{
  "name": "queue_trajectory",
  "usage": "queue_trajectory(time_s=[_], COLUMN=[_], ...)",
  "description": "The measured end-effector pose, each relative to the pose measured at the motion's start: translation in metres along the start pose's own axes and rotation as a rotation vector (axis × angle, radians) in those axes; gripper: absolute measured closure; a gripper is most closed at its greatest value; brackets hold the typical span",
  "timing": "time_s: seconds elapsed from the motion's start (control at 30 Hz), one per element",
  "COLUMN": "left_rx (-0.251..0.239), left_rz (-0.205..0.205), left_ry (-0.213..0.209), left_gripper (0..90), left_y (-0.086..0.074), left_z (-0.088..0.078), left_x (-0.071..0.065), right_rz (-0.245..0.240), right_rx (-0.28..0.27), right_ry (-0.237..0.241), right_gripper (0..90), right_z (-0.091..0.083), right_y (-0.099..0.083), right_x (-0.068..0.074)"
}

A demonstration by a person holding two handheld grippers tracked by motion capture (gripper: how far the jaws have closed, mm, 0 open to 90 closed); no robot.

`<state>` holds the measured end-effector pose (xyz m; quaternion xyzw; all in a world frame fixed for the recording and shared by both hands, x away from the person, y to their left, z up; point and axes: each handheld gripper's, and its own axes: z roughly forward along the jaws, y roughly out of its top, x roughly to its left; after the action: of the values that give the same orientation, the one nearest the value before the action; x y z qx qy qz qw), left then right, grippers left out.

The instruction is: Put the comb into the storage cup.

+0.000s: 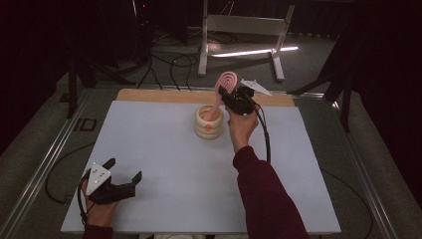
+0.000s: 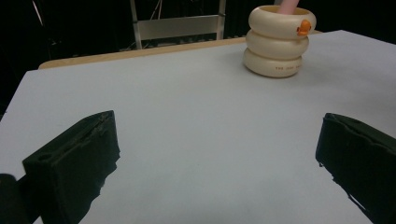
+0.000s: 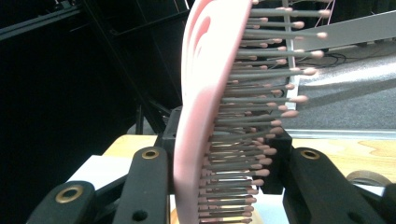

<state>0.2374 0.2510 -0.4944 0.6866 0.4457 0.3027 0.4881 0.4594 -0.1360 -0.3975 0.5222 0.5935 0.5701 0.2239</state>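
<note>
Brush going into cup, handle first.
Low left in the high view, the left gripper (image 1: 124, 172) rests on the table (image 1: 149, 164) with jaws wide apart, holding nothing. Up at centre, the right gripper (image 1: 230, 95) is clamped on one pink brush (image 1: 226, 83), whose handle already dips into the one cream ringed cup (image 1: 209, 123). I judge the placing is nearly done: next comes lowering the brush, then letting go gently so the cup stays upright.

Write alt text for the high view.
A person's right hand-held gripper grips a pink hairbrush whose handle stands in a cream ringed holder on a pale table. The left hand-held gripper rests open near the table's front left corner.
</note>
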Motion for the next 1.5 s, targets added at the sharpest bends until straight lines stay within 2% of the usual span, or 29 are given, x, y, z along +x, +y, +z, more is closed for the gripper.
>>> queue_trajectory(time_s=[0.83, 1.5], left_rx=[-0.001, -0.002], left_rz=[0.001, 0.002], left_ry=[0.001, 0.003], left_gripper=[0.3, 0.3], left_y=[0.000, 0.000], left_z=[-0.001, -0.001], left_x=[0.000, 0.000], right_rz=[0.004, 0.011], right_rx=[0.010, 0.017], right_ry=[-0.022, -0.021], right_gripper=[63.5, 63.5], right_z=[0.005, 0.008], right_y=[-0.011, -0.017], right_x=[0.002, 0.005])
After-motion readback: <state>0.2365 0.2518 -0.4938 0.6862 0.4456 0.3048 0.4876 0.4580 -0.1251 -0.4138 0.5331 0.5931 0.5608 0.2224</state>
